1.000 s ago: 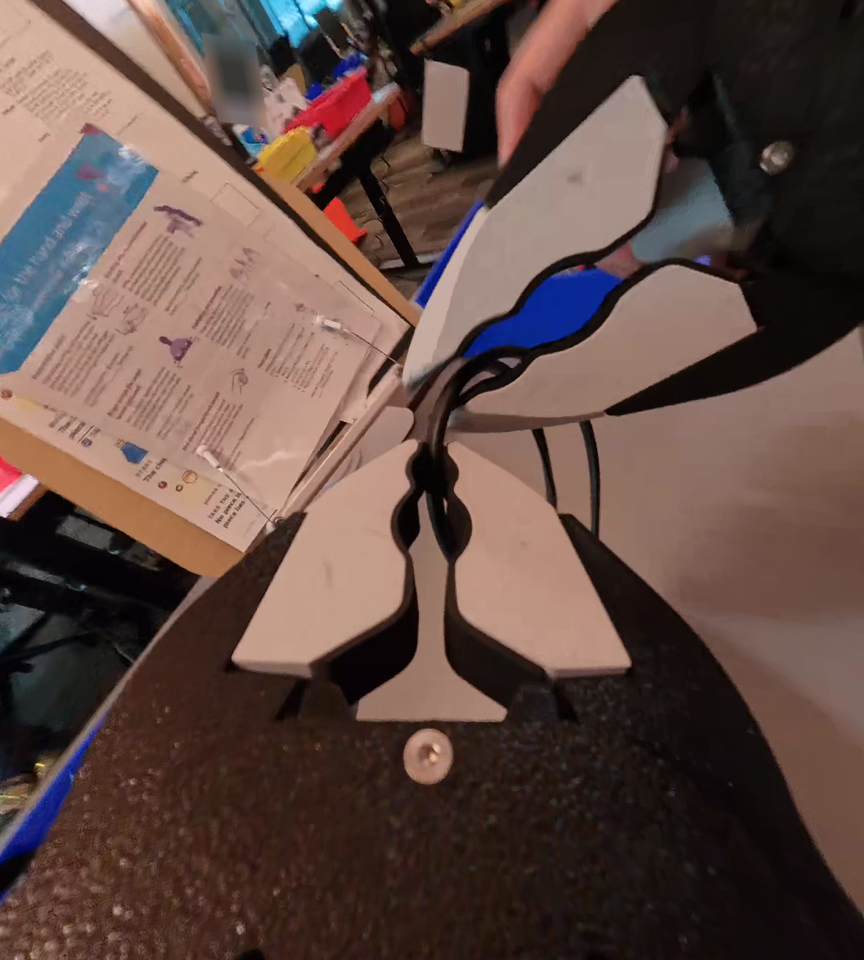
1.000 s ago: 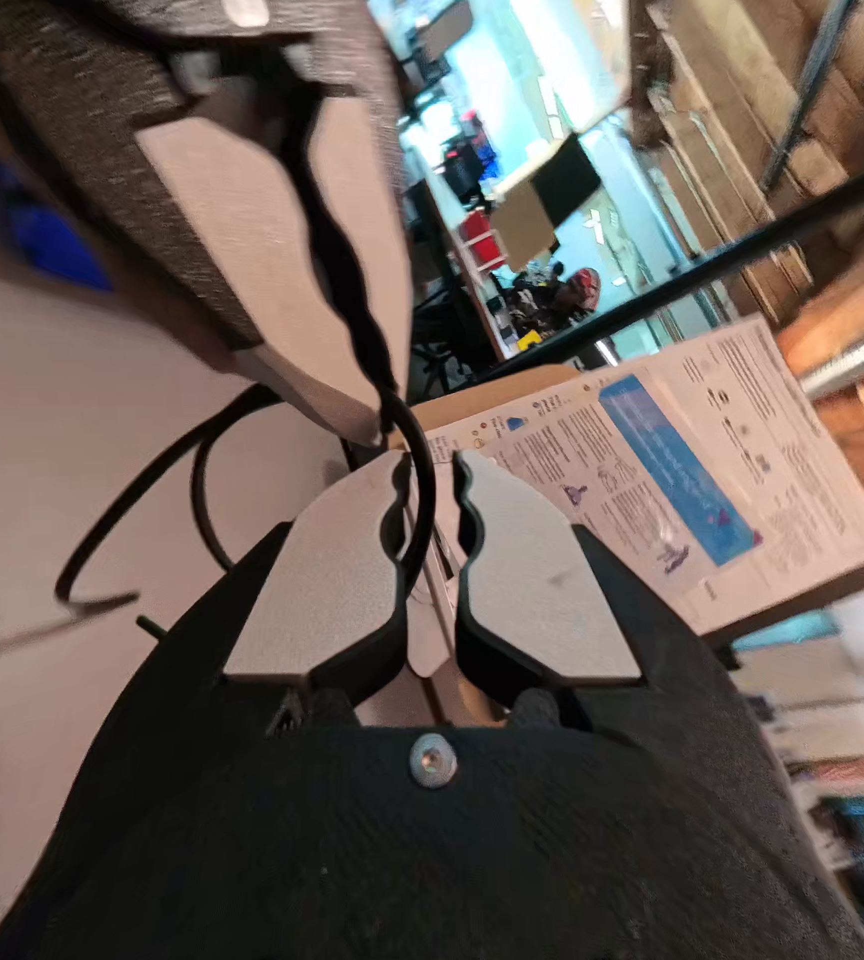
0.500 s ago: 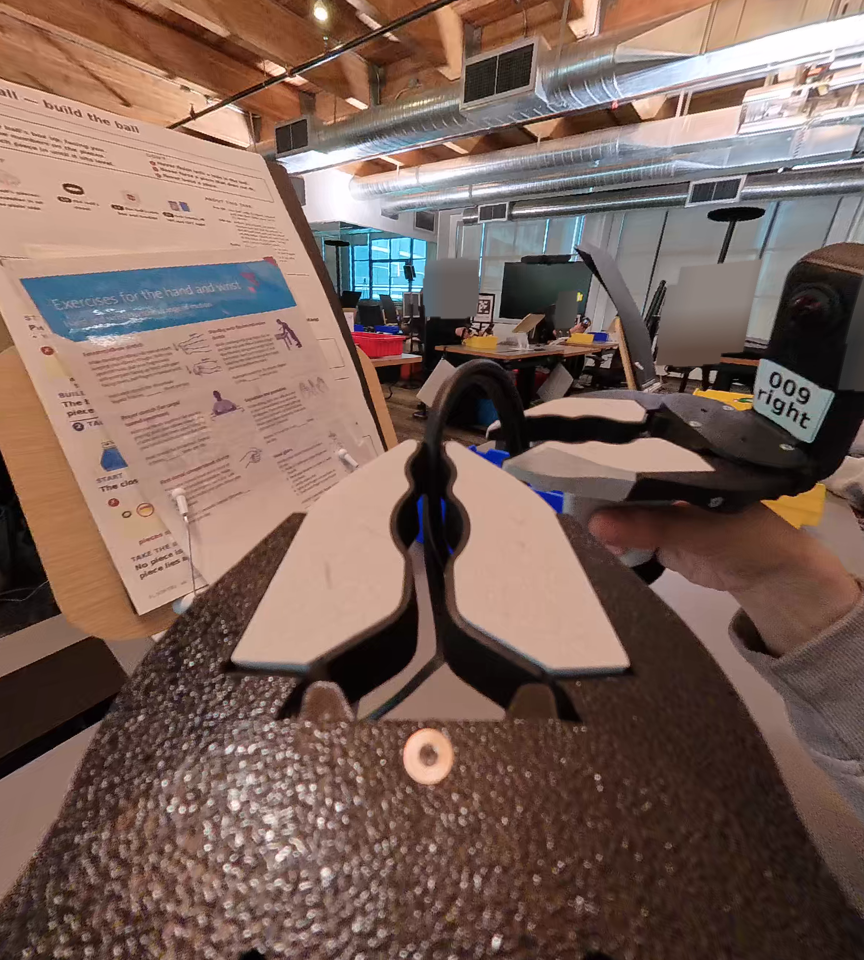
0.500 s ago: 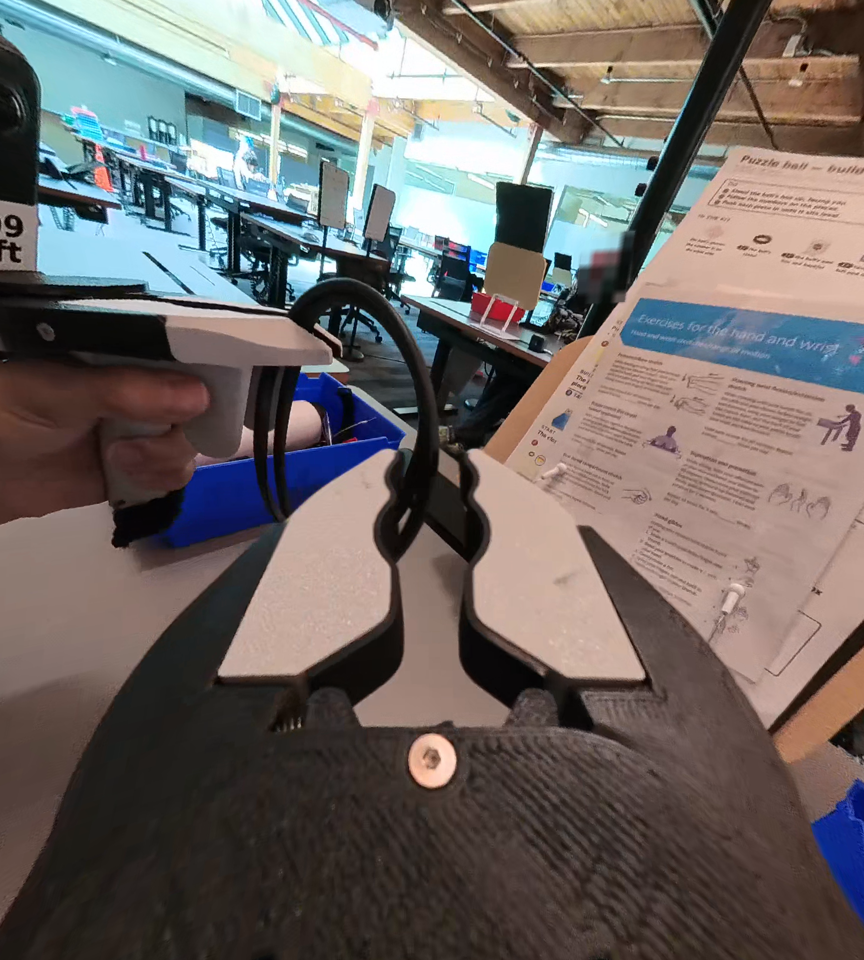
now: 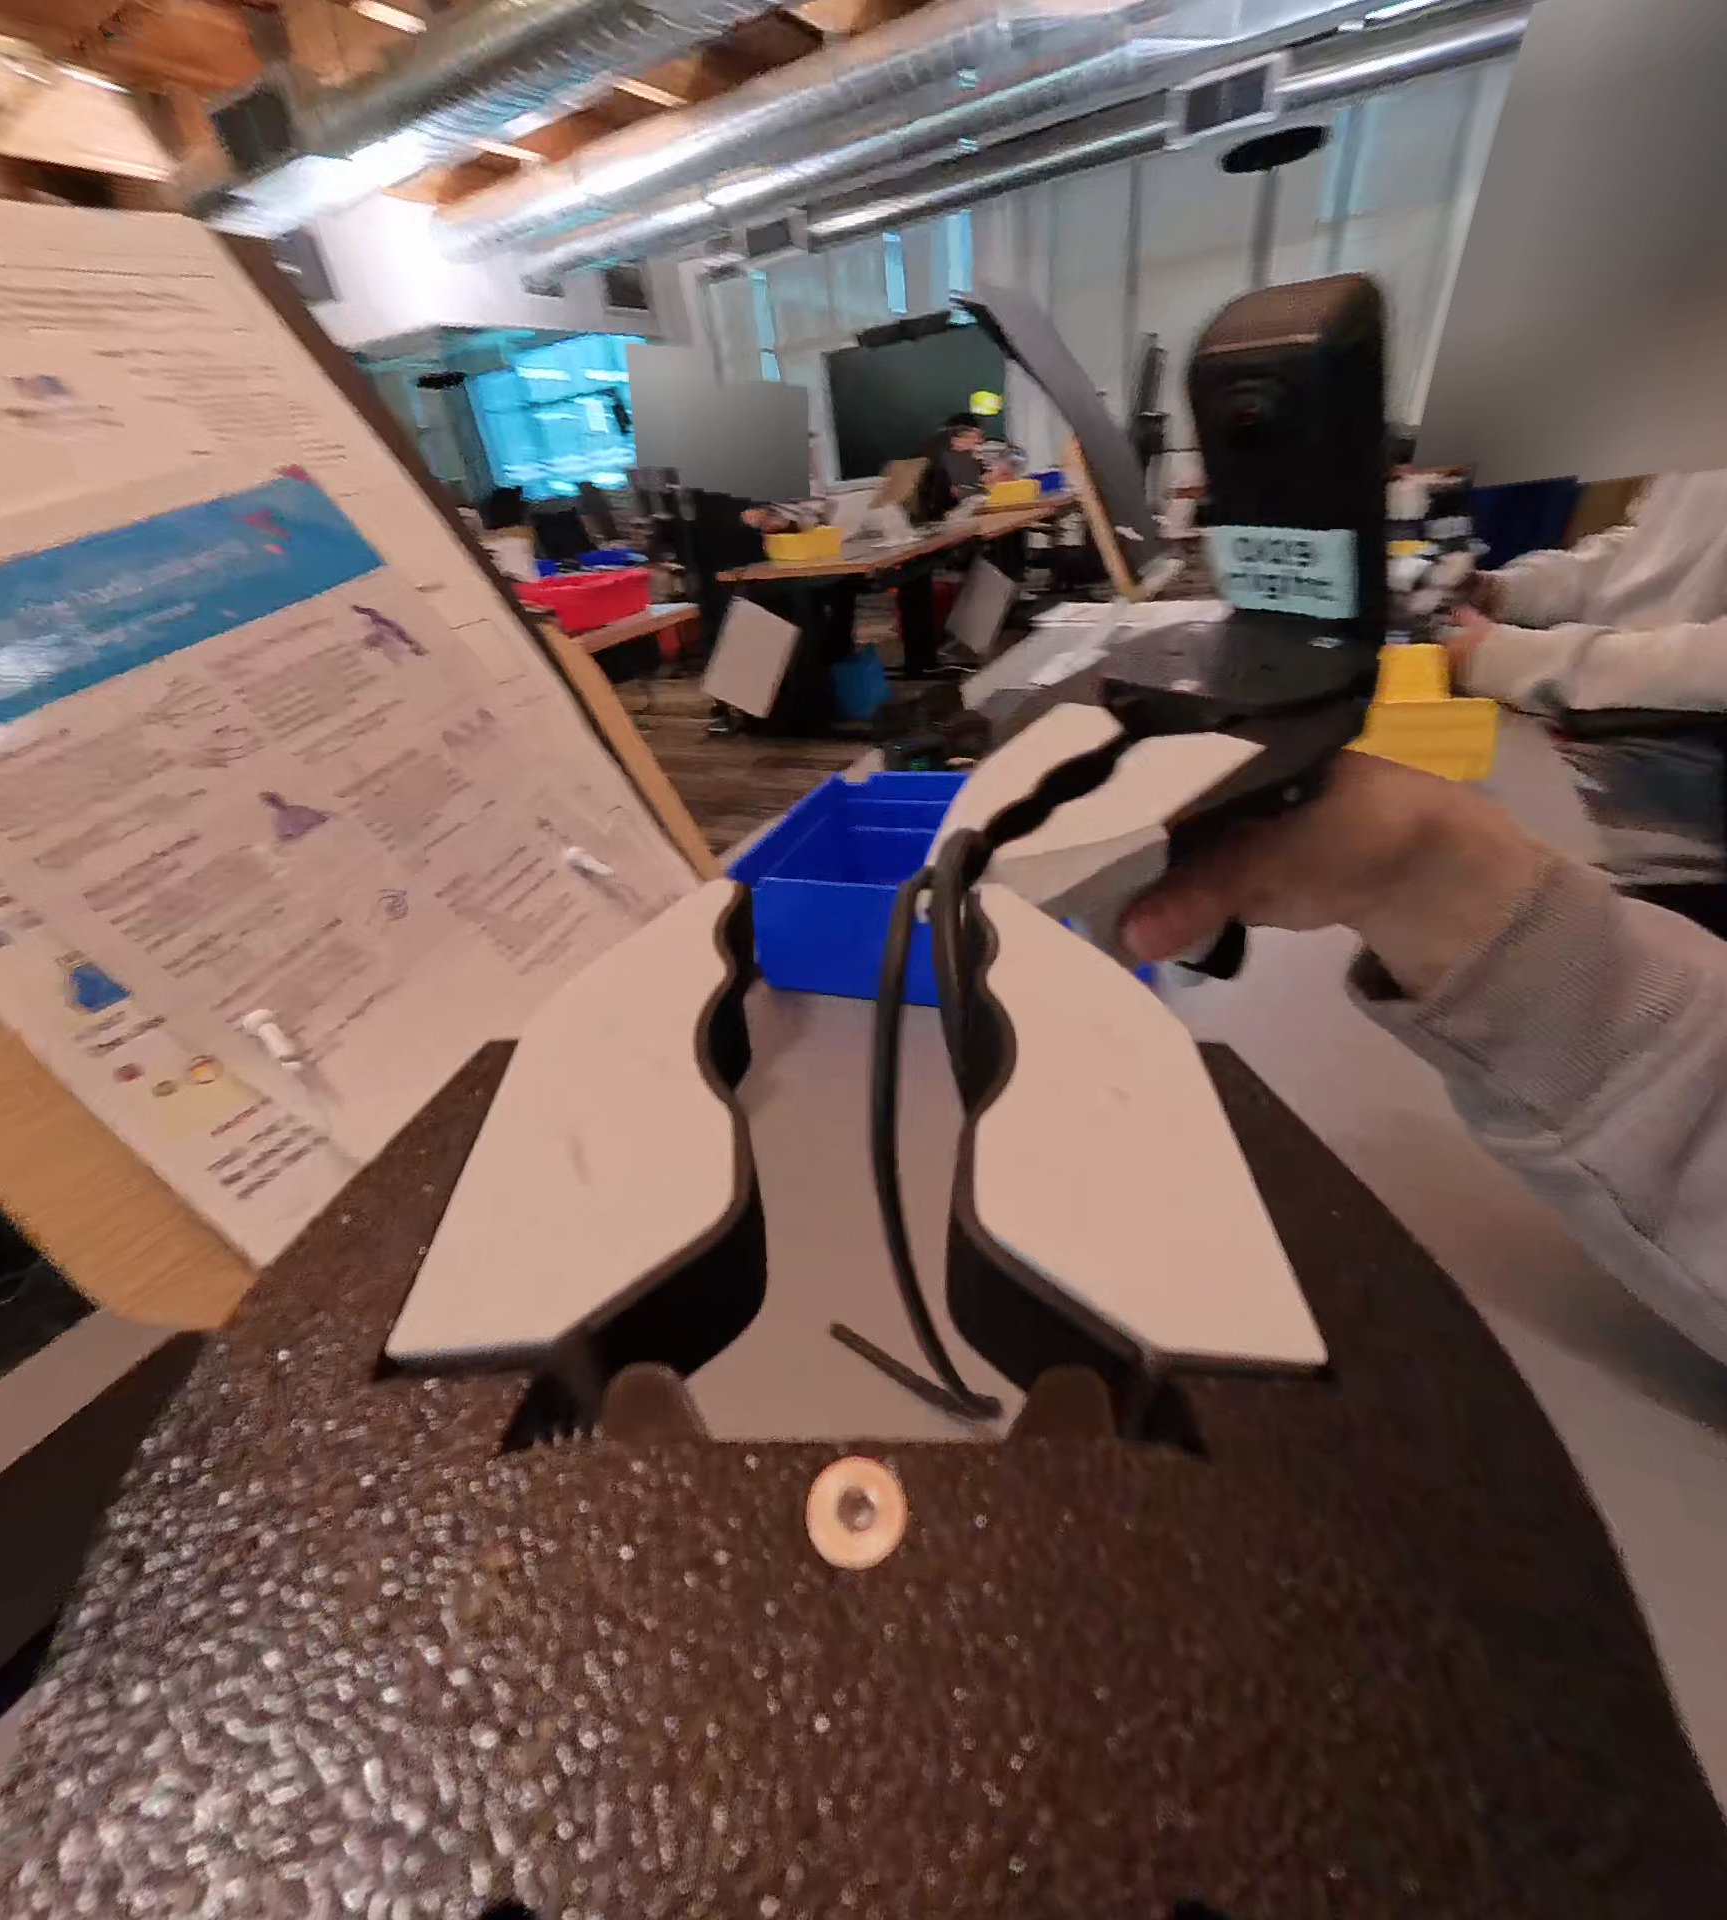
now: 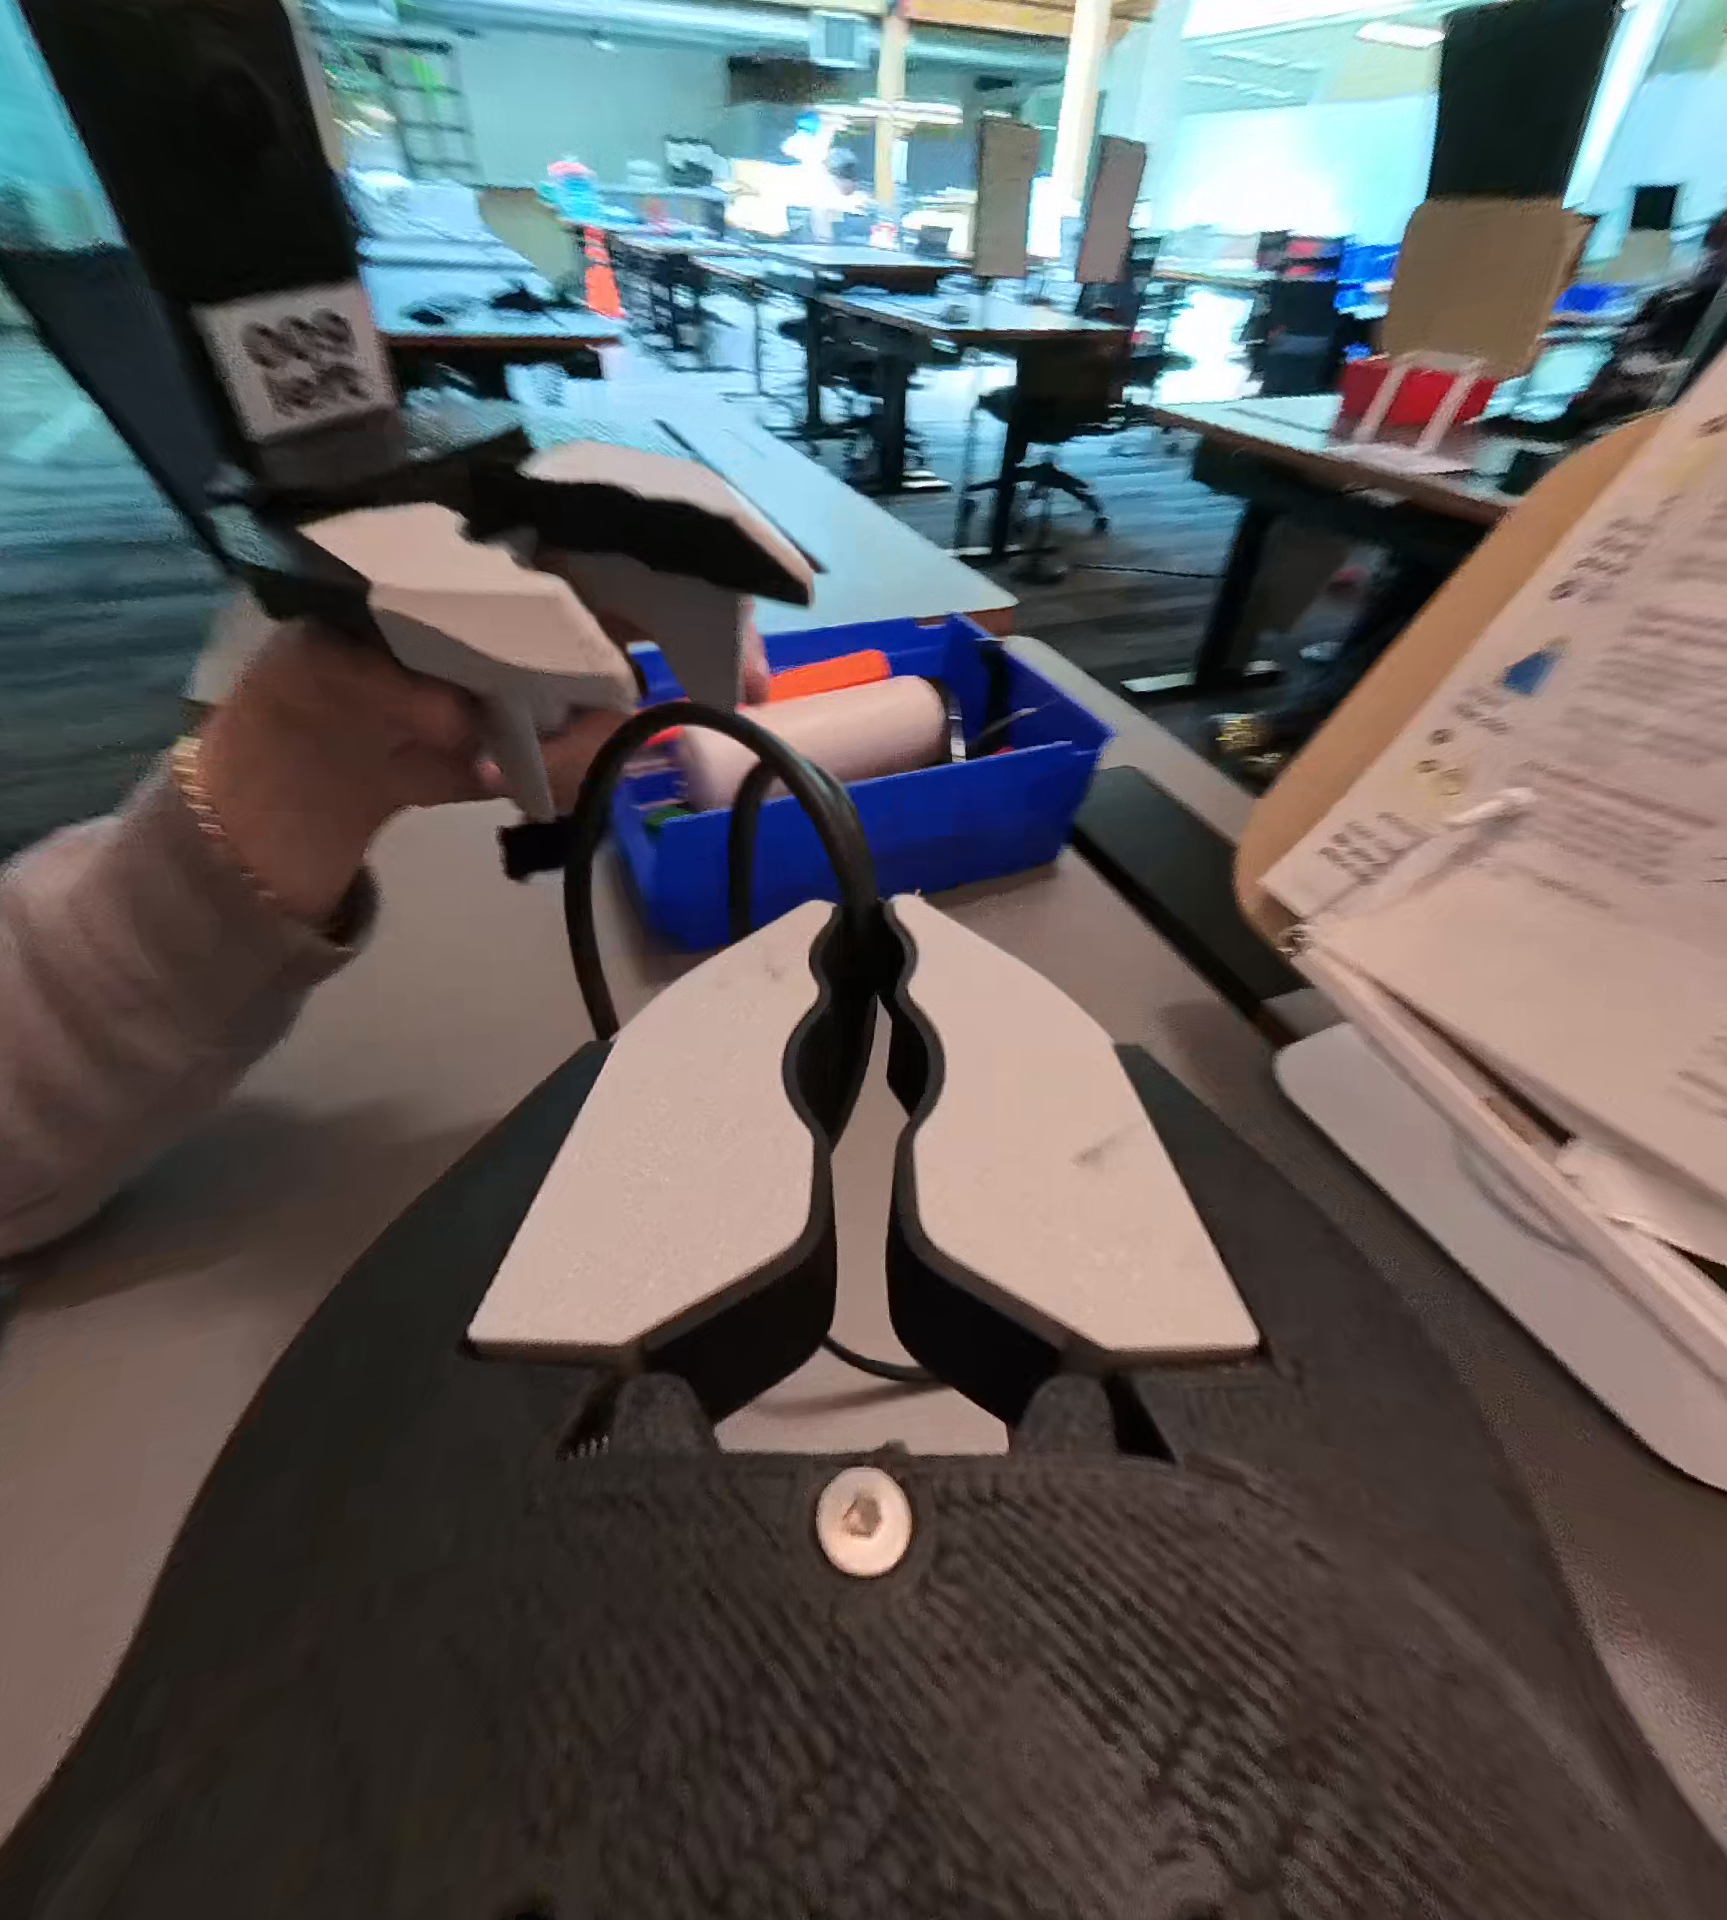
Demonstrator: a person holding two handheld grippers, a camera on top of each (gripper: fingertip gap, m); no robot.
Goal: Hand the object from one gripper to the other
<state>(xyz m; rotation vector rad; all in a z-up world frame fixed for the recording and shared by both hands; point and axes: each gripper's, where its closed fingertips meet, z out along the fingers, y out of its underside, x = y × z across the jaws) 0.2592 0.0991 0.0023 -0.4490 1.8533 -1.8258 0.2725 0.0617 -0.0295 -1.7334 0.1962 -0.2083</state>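
Observation:
A thin black cable loop (image 6: 703, 715) is the object. My right gripper (image 6: 864, 914) is shut on it at the fingertips, and the loop stands up above the jaws. In the left wrist view the cable (image 5: 885, 1039) hangs down between my left gripper's fingers, close to the right finger and not clamped. My left gripper (image 5: 859, 904) is open. The right gripper (image 5: 963, 831) shows there just ahead, shut on the cable's top. The left gripper (image 6: 719, 634) shows in the right wrist view at upper left, jaws apart, held by a hand.
A blue bin (image 6: 942, 821) with a roll and small parts sits on the grey table (image 6: 423, 1039) just beyond the grippers; it also shows in the left wrist view (image 5: 838, 894). A tilted board with printed sheets (image 5: 215, 779) stands beside them. Desks and chairs lie farther back. The gap from one gripper's tips to the other's is roughly 6 cm.
The left gripper, earlier shut on the cable, has opened. The right gripper, earlier open around the cable, has shut on it. Both grippers have tilted level and lower.

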